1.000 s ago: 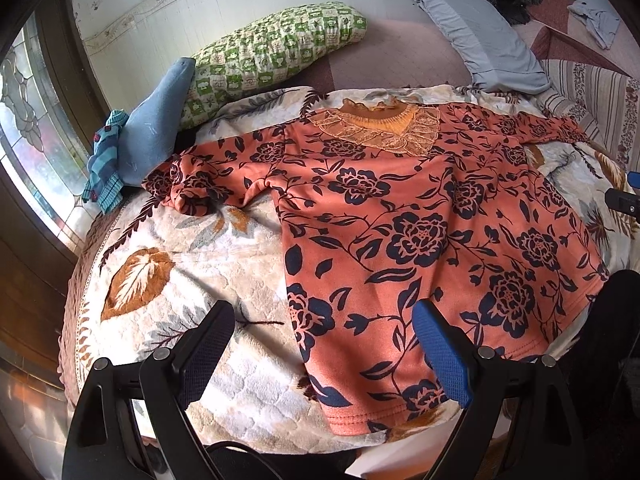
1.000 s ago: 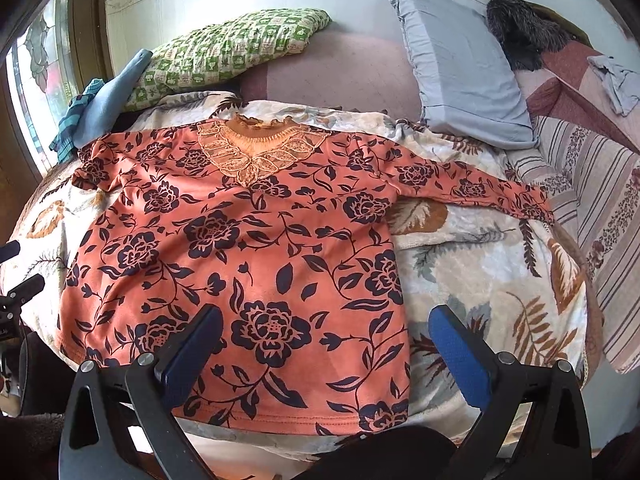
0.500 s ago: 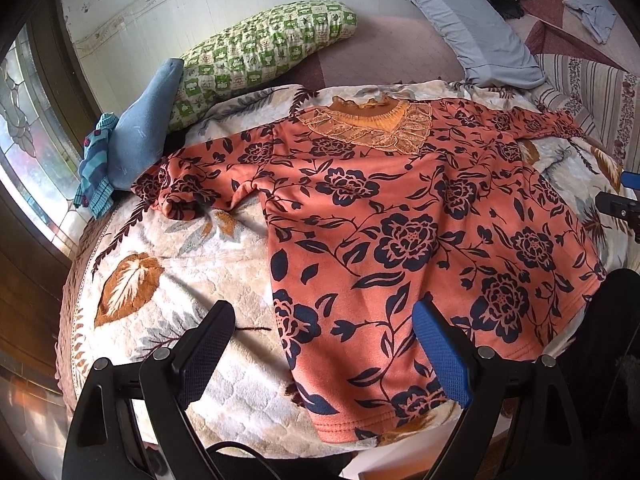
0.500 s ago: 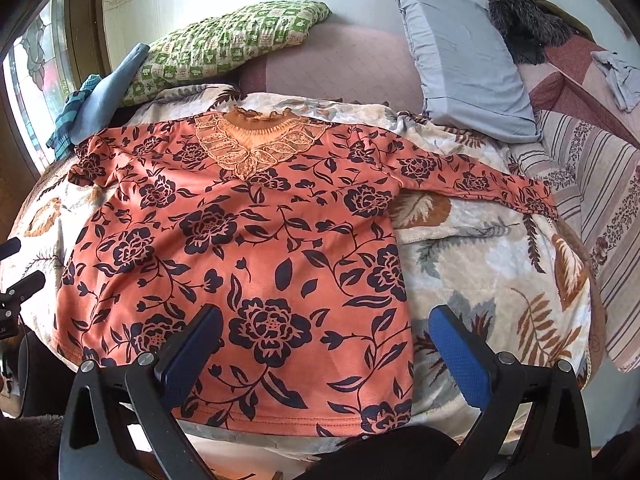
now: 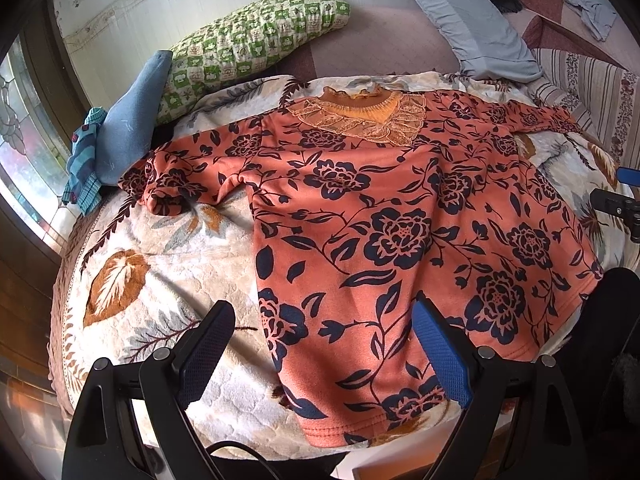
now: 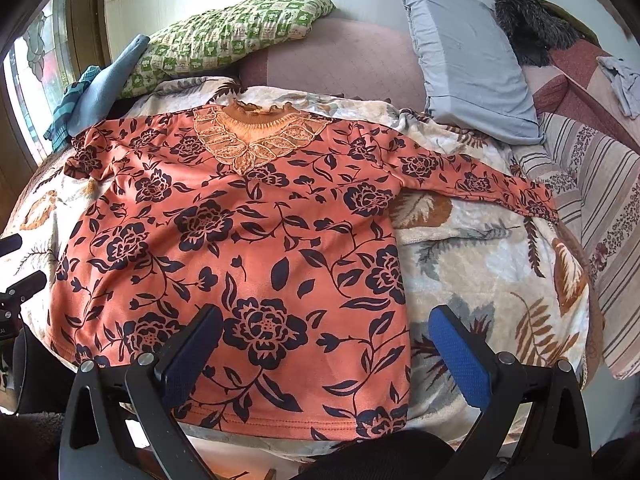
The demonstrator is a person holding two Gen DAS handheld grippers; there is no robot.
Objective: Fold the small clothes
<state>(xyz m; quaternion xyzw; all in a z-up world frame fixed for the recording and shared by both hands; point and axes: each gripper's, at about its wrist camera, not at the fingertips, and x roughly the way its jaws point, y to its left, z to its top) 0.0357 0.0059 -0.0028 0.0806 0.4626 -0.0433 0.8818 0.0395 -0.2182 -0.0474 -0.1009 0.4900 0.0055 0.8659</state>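
Note:
An orange top with dark blue flowers (image 5: pixel 380 216) (image 6: pixel 248 240) lies face up on the bed, its lace collar (image 6: pixel 256 140) toward the wall. One sleeve (image 5: pixel 180 176) is bunched at the left; the other sleeve (image 6: pixel 480 180) stretches out to the right. My left gripper (image 5: pixel 322 316) hovers open above the hem's left corner, holding nothing. Over the hem's right part my right gripper (image 6: pixel 326 322) is also open and holds nothing. The right gripper's tip (image 5: pixel 618 196) shows at the edge of the left wrist view.
A leaf-patterned blanket (image 5: pixel 160 264) (image 6: pixel 480 272) covers the bed. A green checked pillow (image 5: pixel 248 40), a blue cushion (image 5: pixel 128 128) and a grey pillow (image 6: pixel 472 52) lie by the wall. A striped cover (image 6: pixel 600 200) is on the right, a window (image 5: pixel 24 152) on the left.
Both grippers have crept slightly forward over the hem, so the top sits a little lower and nearer in each view. The garment itself has not moved.

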